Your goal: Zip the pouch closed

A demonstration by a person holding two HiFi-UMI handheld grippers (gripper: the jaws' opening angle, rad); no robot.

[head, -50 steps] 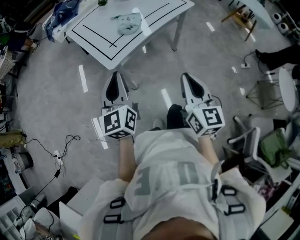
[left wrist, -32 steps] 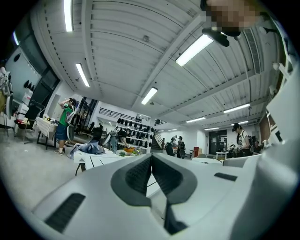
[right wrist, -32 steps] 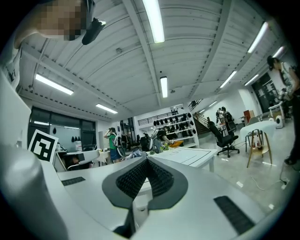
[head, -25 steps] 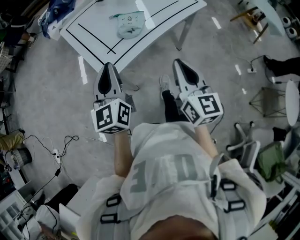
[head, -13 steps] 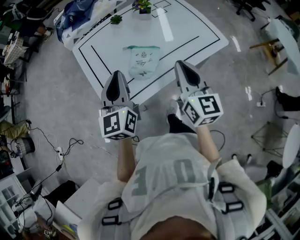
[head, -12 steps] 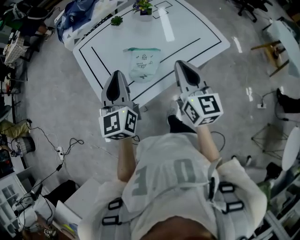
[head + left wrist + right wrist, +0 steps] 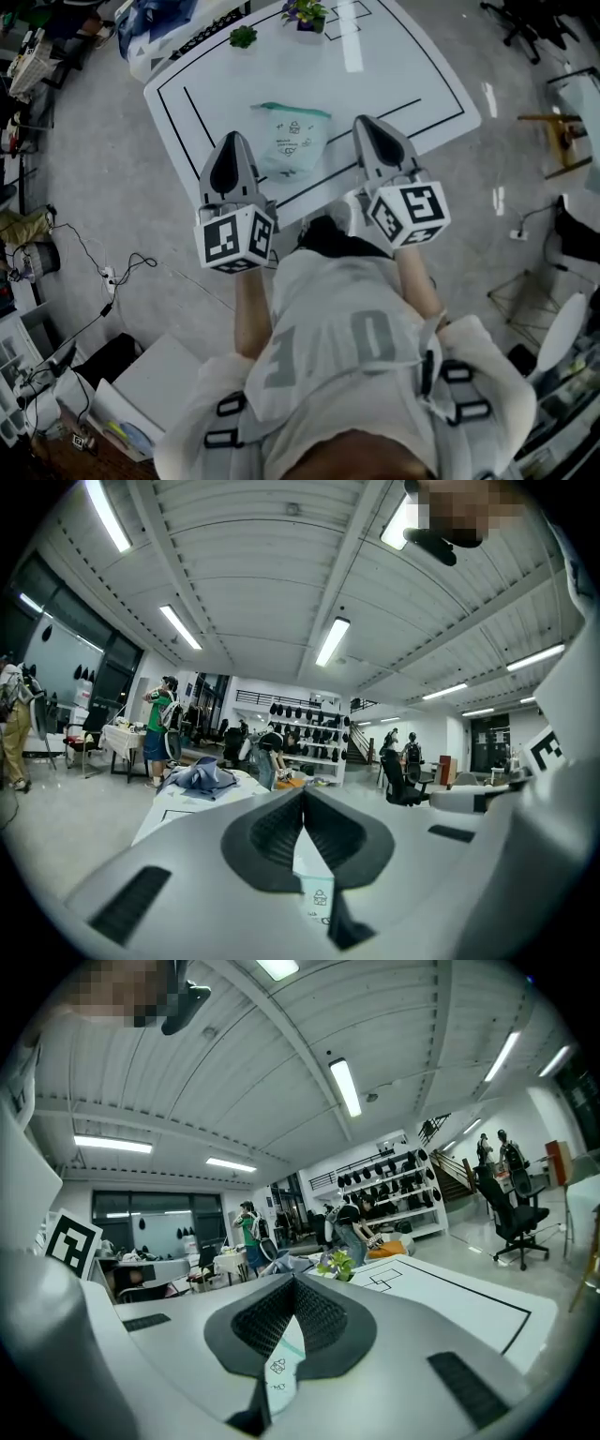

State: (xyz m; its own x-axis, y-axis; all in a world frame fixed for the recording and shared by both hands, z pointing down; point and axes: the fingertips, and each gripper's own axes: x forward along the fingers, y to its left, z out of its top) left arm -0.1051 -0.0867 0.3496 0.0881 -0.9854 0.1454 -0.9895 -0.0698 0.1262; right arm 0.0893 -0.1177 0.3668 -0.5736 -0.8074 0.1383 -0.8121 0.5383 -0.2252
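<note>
The white table's near edge hides behind both tools; the pale pouch lies flat on it, its zipper too small to read. The left gripper and right gripper hover short of it, jaws together, empty.

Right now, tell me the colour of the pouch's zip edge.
Teal green, along the top of the pale pouch with small printed icons; best in the head view.

Head camera steeply down over table; gripper cameras level along their fingers (pouch in all three).
</note>
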